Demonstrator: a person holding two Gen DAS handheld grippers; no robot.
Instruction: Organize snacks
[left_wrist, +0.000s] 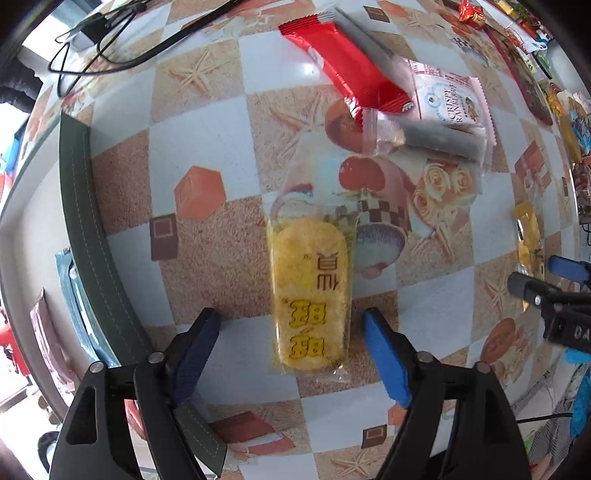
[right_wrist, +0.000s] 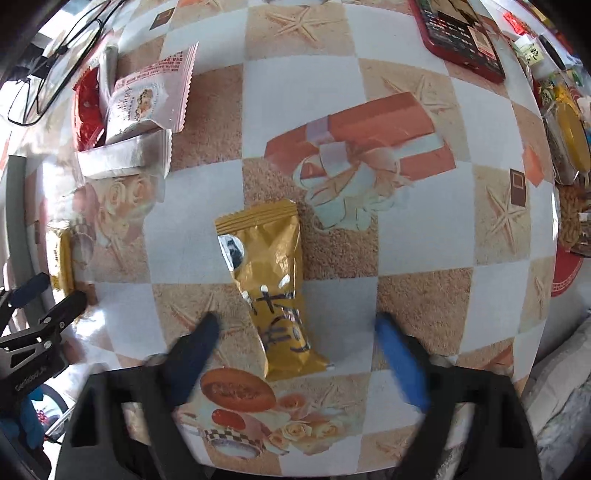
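Left gripper (left_wrist: 291, 332), black frame with blue pads, jaws spread wide, holding nothing. Between its fingers lies a clear-wrapped yellow rice cracker with gold characters (left_wrist: 310, 295), flat on the checkered tablecloth with starfish and gift-box print (left_wrist: 207, 122), long axis running away from the camera; both pads stand off its sides, not touching.

Further off in the left wrist view, a small pile of snacks: a shiny red foil bar wrapper (left_wrist: 343, 70), a white-and-pink "crispy" snack pack (left_wrist: 448, 99) and a silver-grey foil packet (left_wrist: 439, 138), overlapping each other. The red one lies at the far left of the pile, the grey one nearest the cracker. At the left table edge, a dark green stitched strap or rim (left_wrist: 85, 206). Black cables (left_wrist: 110, 48) at the far corner.

Right gripper (right_wrist: 295, 332), same build, jaws also wide apart, empty, slightly blurred. Between its fingers lies a crinkled gold foil snack pouch with dark lettering (right_wrist: 269, 280), flat on the cloth, near end tilted slightly right; neither pad touches it. Same pouch shows at the right edge of the left wrist view (left_wrist: 528, 236), well apart from the cracker.

Right wrist view also shows the pile at upper left and a dark red flat box with printed label (right_wrist: 461, 40) at the far edge, more mixed packets beyond it, too small to tell.
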